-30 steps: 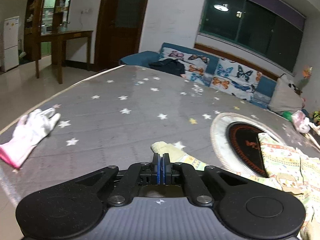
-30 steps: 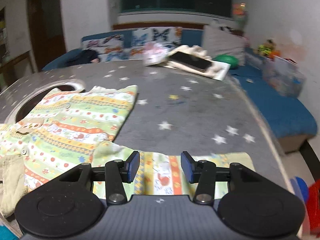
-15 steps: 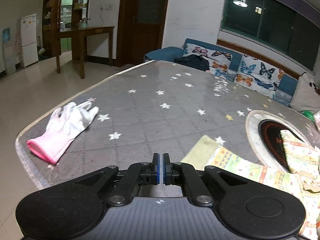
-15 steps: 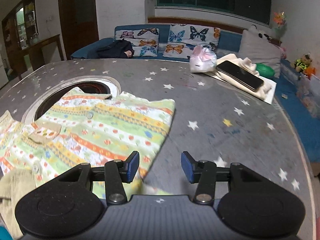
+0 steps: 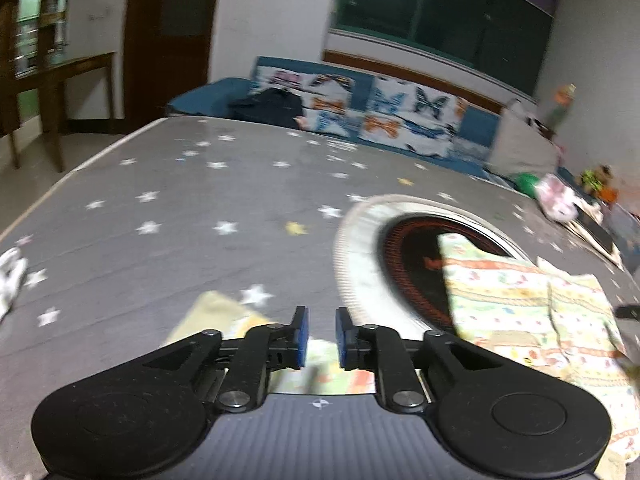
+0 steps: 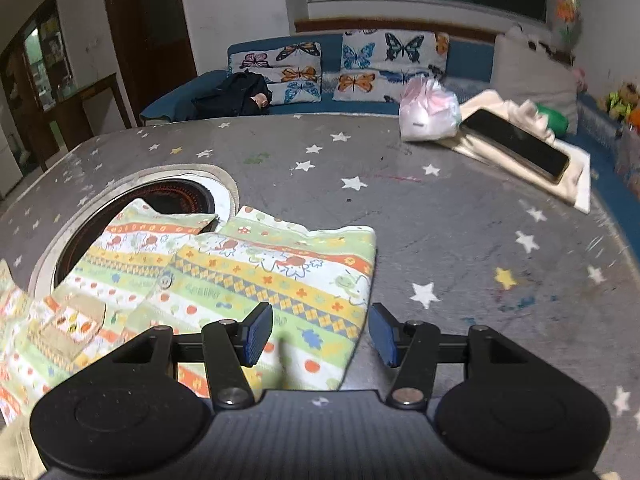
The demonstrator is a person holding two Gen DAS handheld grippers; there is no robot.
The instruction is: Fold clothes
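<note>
Flanking patterned shirt (image 6: 256, 272): phone (image 6: 516, 148), bag (image 6: 428, 110).

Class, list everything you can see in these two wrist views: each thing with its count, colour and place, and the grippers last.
patterned garment: one, green, yellow and orange stripes, near side of table, partly over the round opening
table: one, grey with stars
round opening: one, dark, pale rim, in table
phone: one, black, on cream cloth, far right
plastic bag: one, pink-white, beside phone
butterfly cushions: two, on blue sofa
left gripper: open
right gripper: open
</note>
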